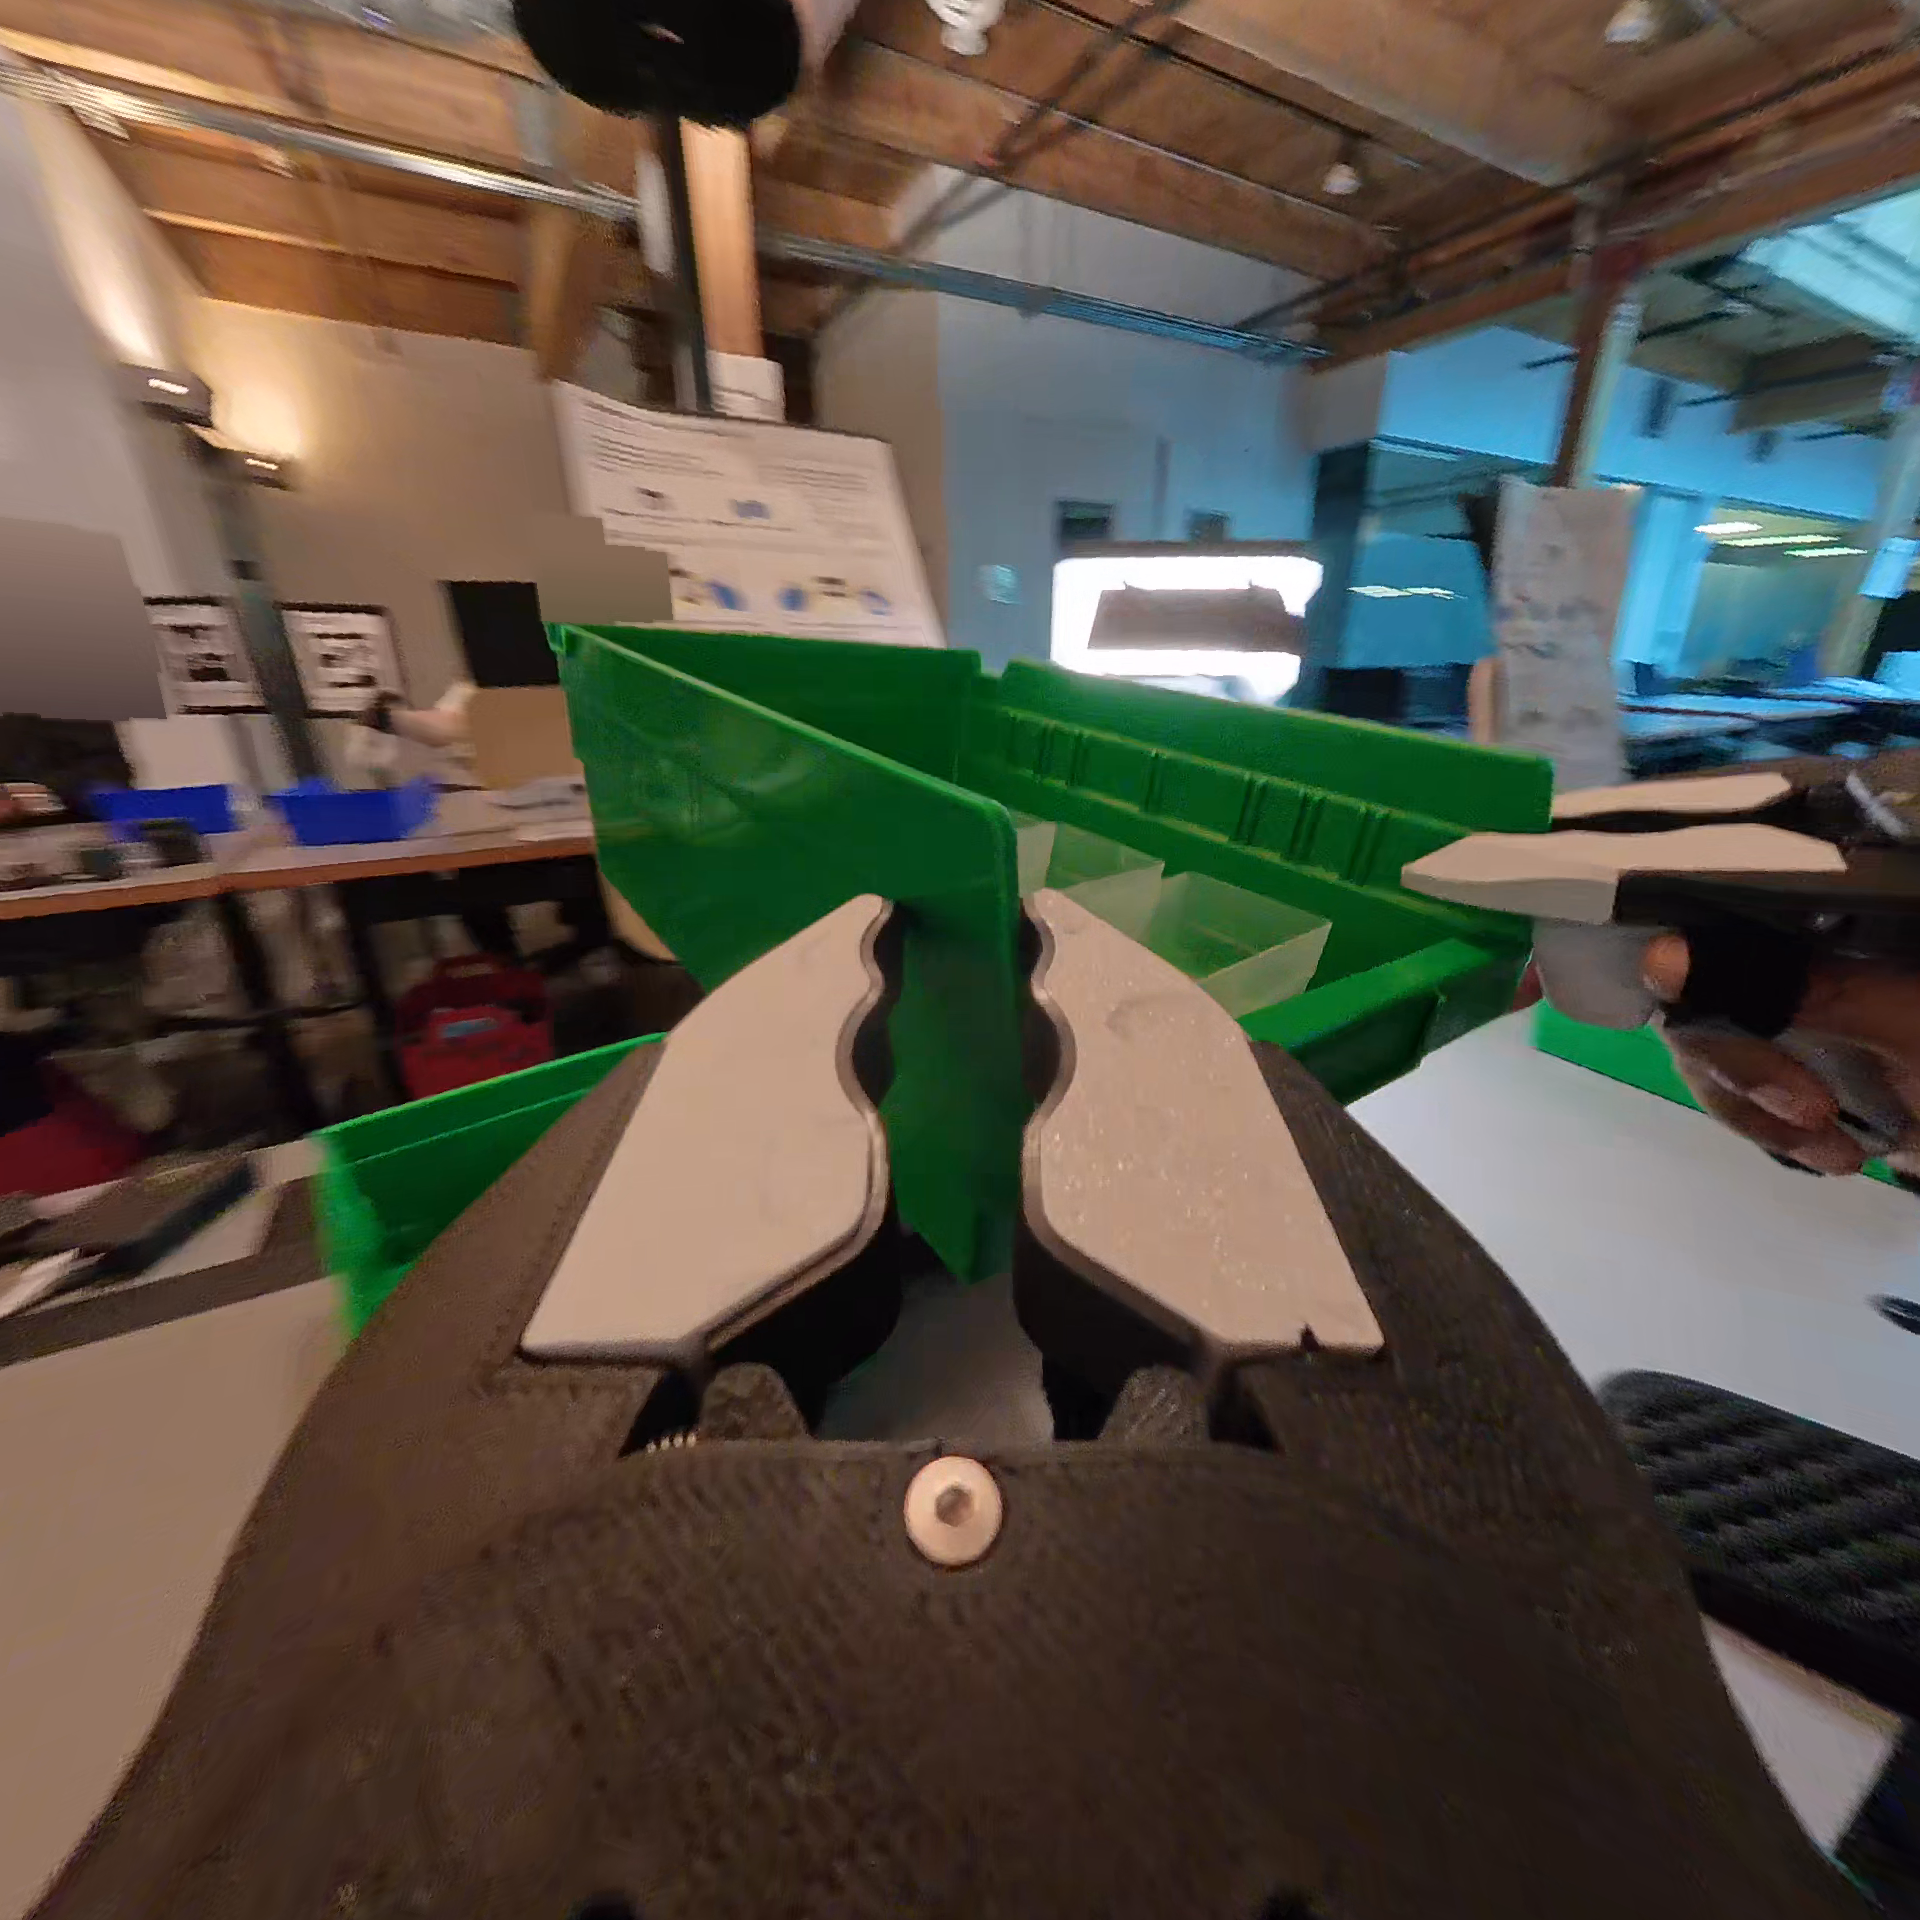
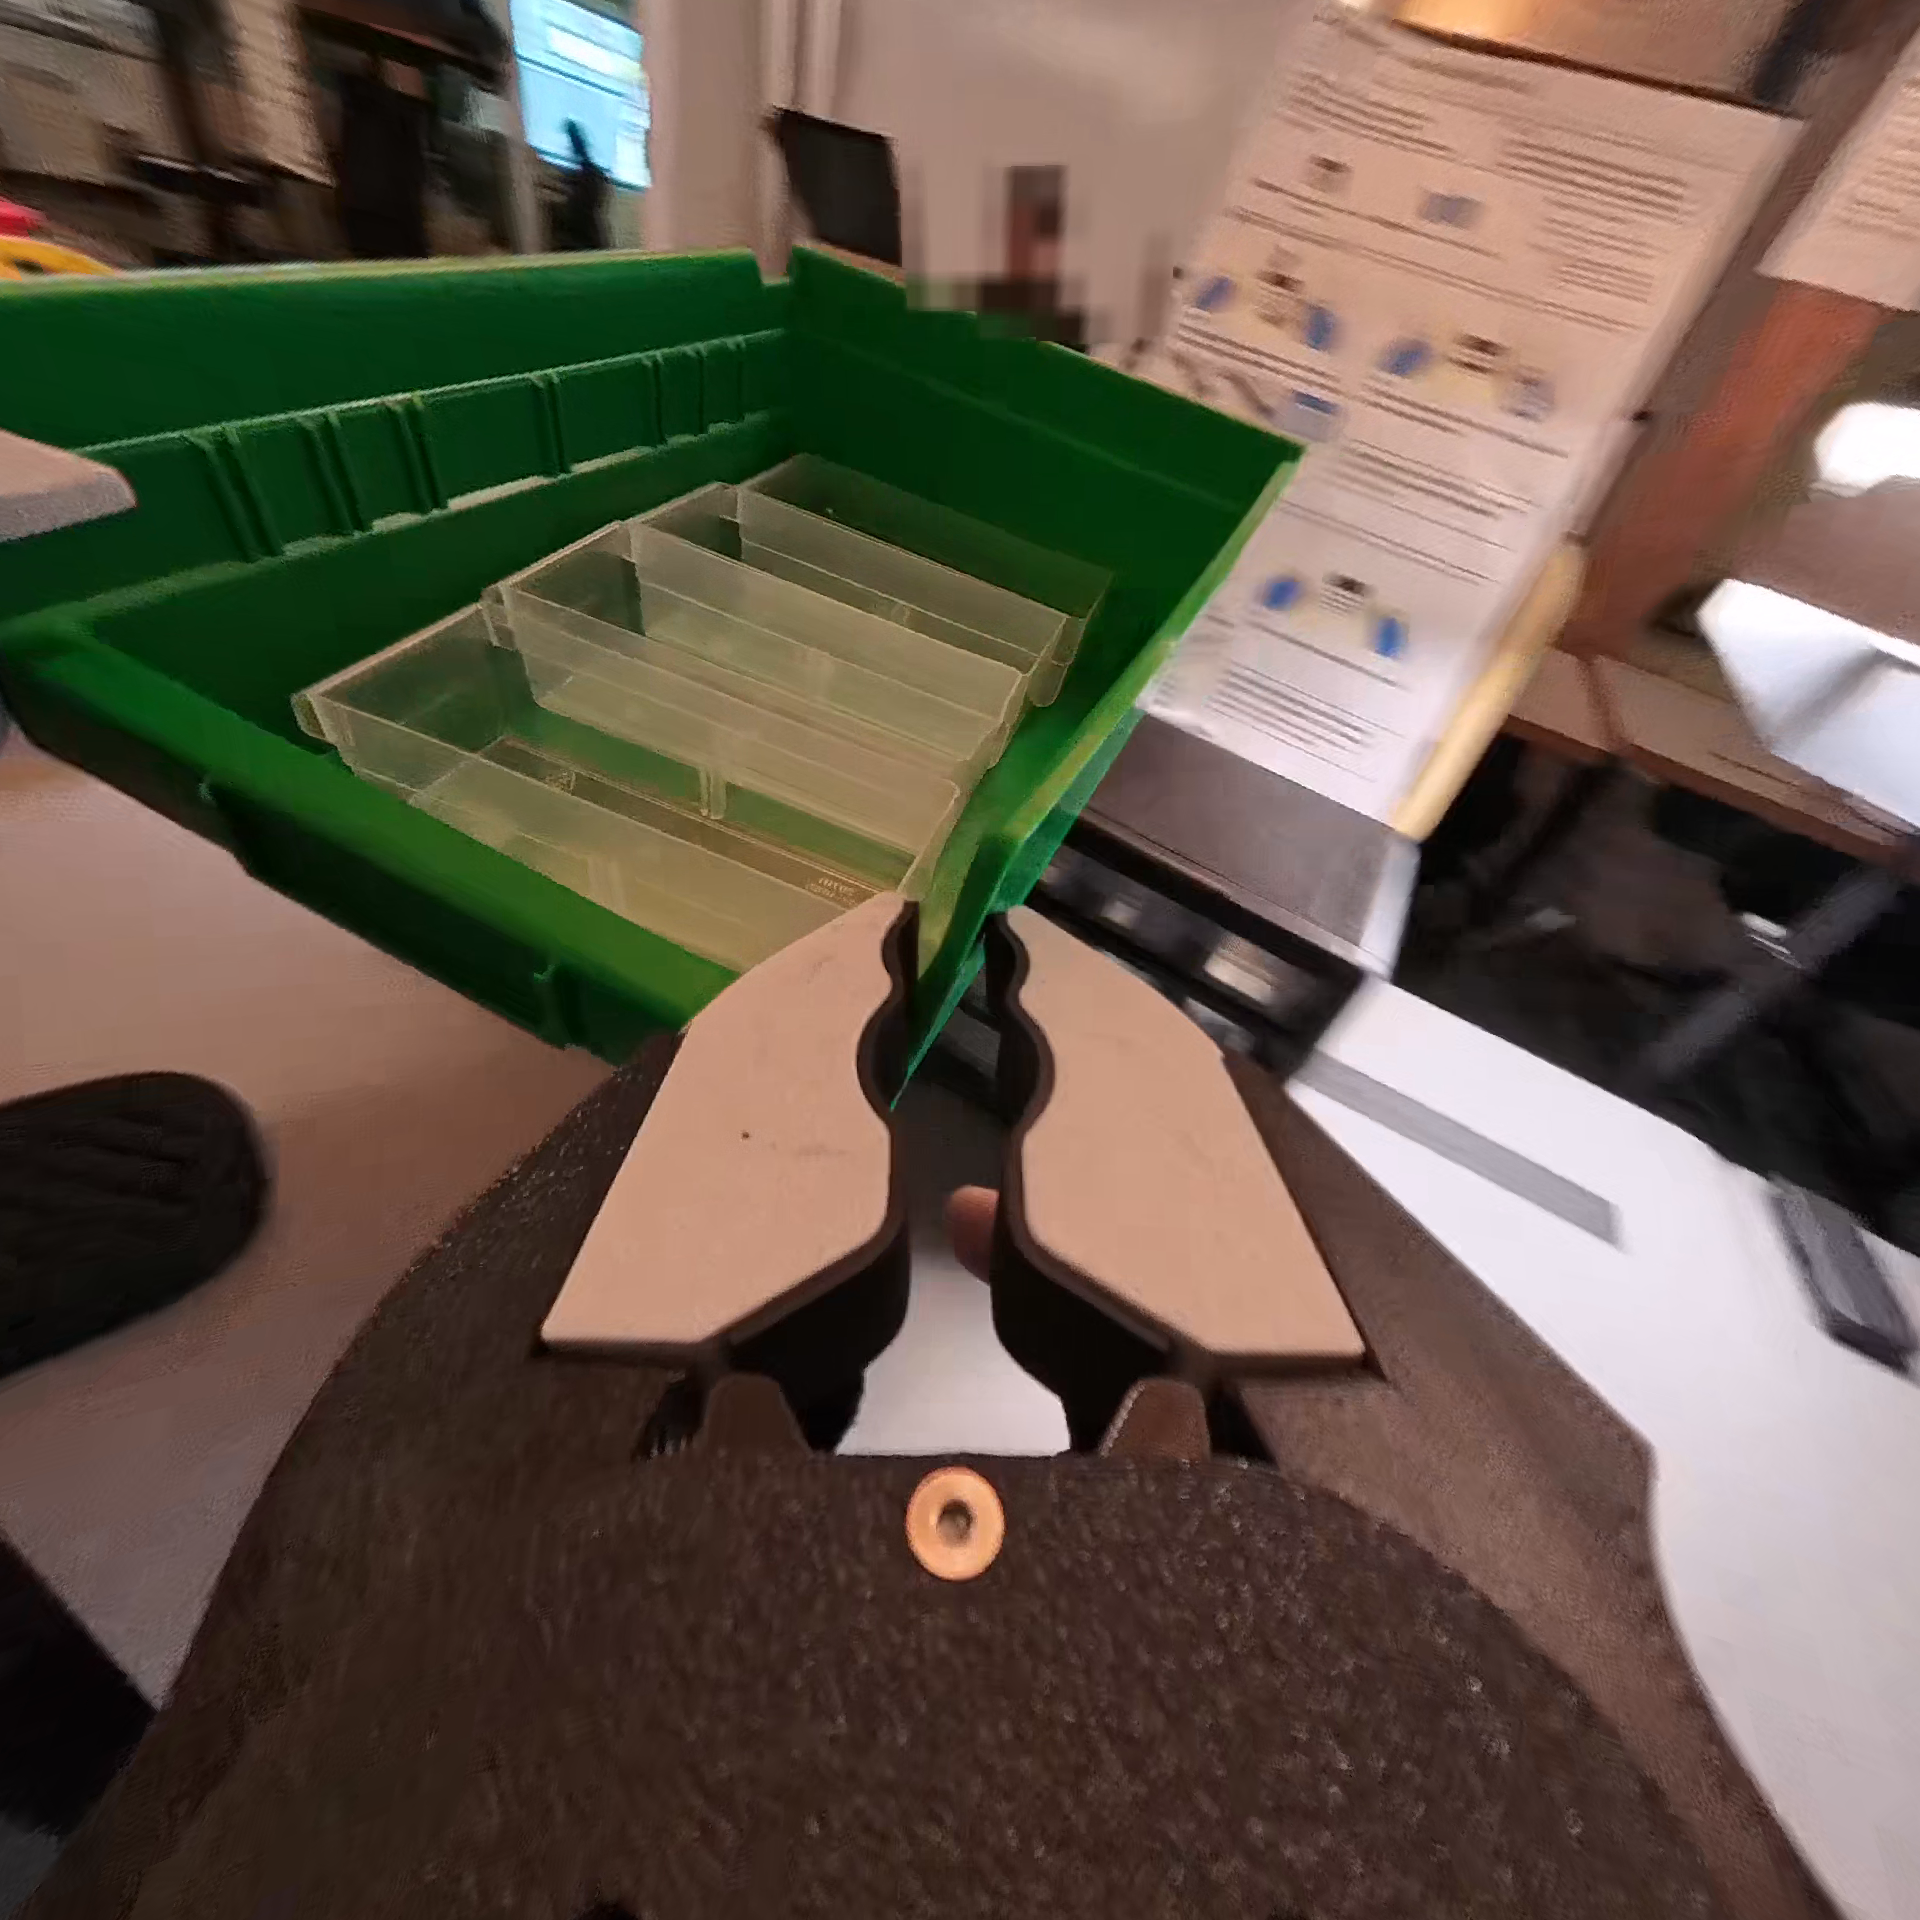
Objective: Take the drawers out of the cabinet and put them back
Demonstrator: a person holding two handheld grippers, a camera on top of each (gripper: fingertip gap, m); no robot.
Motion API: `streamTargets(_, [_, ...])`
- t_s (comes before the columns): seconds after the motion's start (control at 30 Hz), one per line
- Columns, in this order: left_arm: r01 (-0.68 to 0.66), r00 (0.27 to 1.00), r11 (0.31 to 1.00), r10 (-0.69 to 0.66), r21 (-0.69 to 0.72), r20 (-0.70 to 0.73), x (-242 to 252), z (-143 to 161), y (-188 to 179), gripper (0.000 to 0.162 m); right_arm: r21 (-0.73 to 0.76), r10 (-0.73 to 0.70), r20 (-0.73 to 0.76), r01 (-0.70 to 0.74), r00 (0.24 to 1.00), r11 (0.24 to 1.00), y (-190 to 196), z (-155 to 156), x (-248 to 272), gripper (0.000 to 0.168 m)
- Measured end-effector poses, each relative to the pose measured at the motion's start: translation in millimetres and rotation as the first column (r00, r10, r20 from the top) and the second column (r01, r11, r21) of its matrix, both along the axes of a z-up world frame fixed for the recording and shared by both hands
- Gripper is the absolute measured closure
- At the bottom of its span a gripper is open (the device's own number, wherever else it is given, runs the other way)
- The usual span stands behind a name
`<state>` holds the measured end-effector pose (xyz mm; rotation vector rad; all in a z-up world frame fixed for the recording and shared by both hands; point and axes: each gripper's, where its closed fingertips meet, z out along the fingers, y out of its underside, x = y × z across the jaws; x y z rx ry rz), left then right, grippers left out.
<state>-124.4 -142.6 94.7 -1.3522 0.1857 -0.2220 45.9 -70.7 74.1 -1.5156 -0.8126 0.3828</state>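
Green plastic fills both views: a drawer (image 1: 790,800), shaped like an open bin, is held tilted above the white bench (image 1: 1621,1174), clear of any cabinet, which is not seen in either view. At the left, the left claw (image 1: 956,914) is closed down onto one upright green wall, the wall being pinched between the grey fingers (image 1: 727,1132). Further right in the same view, a second green bin (image 1: 1226,790) carrying clear trays (image 1: 1247,935) is seen, with the right claw (image 1: 1496,842) reaching in at its far end. In the right wrist view that claw is nearly closed on the thin corner edge of the bin (image 2: 1101,707), though firm contact on both sides cannot be confirmed.

For the step to be done well, the drawer would best be levelled before insertion, so that the loose trays are not slid toward the low end. Both grips should be kept steady and moved together, and the drawer's edges squared with the cabinet opening when it comes into reach.
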Motion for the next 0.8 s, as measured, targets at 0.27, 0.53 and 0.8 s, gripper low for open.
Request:
streamTargets(0.27, [-0.397, 0.918, 0.918, 0.397, -0.019, -0.011, -158.8, -20.1, -96.2, 0.141, -0.115, 0.4, -0.051, -0.403, 0.915, 0.908, -36.0, -51.9, -210.8, 0.158])
streamTargets(0.53, [-0.419, 0.908, 0.884, 0.403, -0.209, -0.117, -212.2, -85.4, -142.2, 0.138, -0.27, 0.544, -0.094, -0.548, 0.834, 0.792, -80.9, -137.7, -284.9, 0.157])
streamTargets(0.8, [-0.326, 0.945, 0.896, 0.321, -0.303, -0.067, -237.7, -163.4, -123.5, 0.136, -0.233, 0.586, -0.054, -0.581, 0.808, 0.78, -70.6, -190.6, -292.9, 0.152])
